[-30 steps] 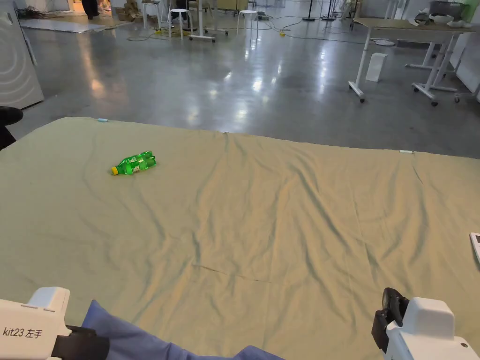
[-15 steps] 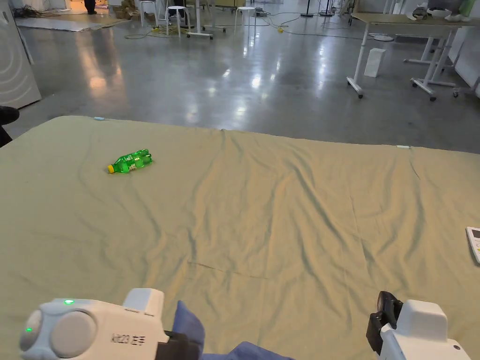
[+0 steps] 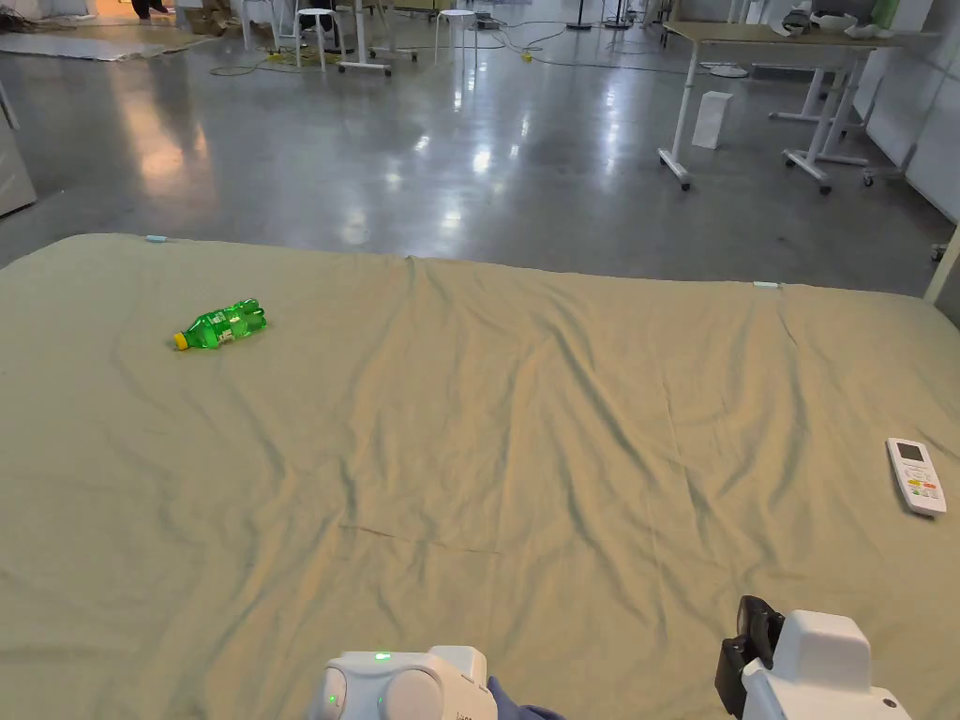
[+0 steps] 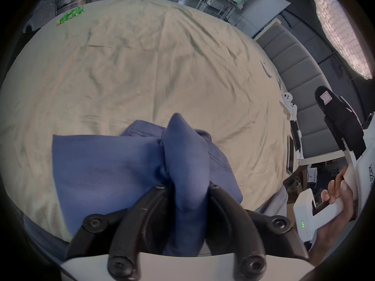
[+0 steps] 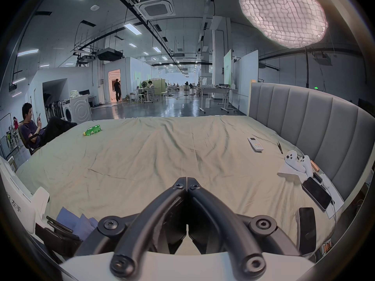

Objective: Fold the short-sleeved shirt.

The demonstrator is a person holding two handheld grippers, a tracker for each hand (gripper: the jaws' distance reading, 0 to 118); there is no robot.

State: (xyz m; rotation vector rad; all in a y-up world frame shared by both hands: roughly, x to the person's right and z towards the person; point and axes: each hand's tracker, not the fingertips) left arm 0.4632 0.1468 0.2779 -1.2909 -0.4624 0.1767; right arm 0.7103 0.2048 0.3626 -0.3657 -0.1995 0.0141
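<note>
While left gripper (image 4: 188,188) pinches bunched blue shirt (image 4: 113,163) at bed (image 4: 142,62) edge, right gripper (image 5: 186,181) sits fully closed, empty.

The left gripper (image 4: 187,188) clamps both black jaws on a bunched fold of a blue shirt (image 4: 113,169) above a wrinkled beige bedsheet (image 4: 142,62); a green bottle (image 4: 71,14) lies far off.
</note>
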